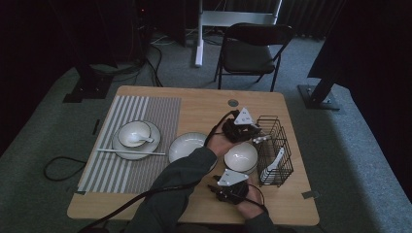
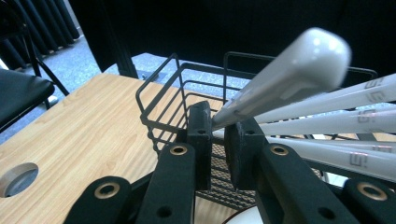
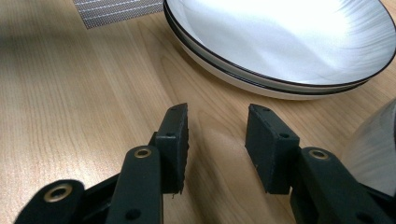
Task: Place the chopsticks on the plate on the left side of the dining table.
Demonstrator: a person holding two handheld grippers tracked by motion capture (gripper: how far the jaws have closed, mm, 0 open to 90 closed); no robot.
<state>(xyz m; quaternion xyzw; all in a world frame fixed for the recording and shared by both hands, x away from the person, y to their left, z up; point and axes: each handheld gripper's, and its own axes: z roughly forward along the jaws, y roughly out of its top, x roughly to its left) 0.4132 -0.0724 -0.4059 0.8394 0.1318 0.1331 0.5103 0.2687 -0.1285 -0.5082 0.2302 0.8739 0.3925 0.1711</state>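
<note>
Right gripper (image 3: pixel 217 140): jaws spread, nothing between them, hovering low over bare table (image 3: pixel 70 93). Just ahead of its jaws sits the empty plate (image 3: pixel 280 42), and the small bowl (image 3: pixel 373 149) is close at its right side. In the high view this gripper (image 1: pixel 232 187) sits at the near table edge, idle.

Left gripper (image 2: pixel 219 140): jaws pressed together on the handle of a white spoon (image 2: pixel 285 74), which sticks up and out to the right of the jaws. Several white chopsticks (image 2: pixel 336 121) lie alongside it, running off to the right; I cannot tell whether they are gripped too or only rest in the wire basket (image 2: pixel 163 93) directly beyond the jaws. In the high view the left arm crosses over to the right half of the table, gripper (image 1: pixel 243 127) just beside the basket (image 1: pixel 274 145), with the small bowl (image 1: pixel 241 156) on its near side.

Farther off, on the striped placemat (image 1: pixel 145 109): one setting looks complete, with a bowl holding a spoon (image 1: pixel 138 137) on a plate and chopsticks (image 1: pixel 131 152) laid in front.

Judgement on progress: one setting done. The second is partly laid out: plate (image 1: pixel 187 145) and small bowl are out, spoon just being drawn from the basket. Left to do: carry the spoon to the bowl, then chopsticks. Another utensil (image 1: pixel 273 162) remains in the basket.
</note>
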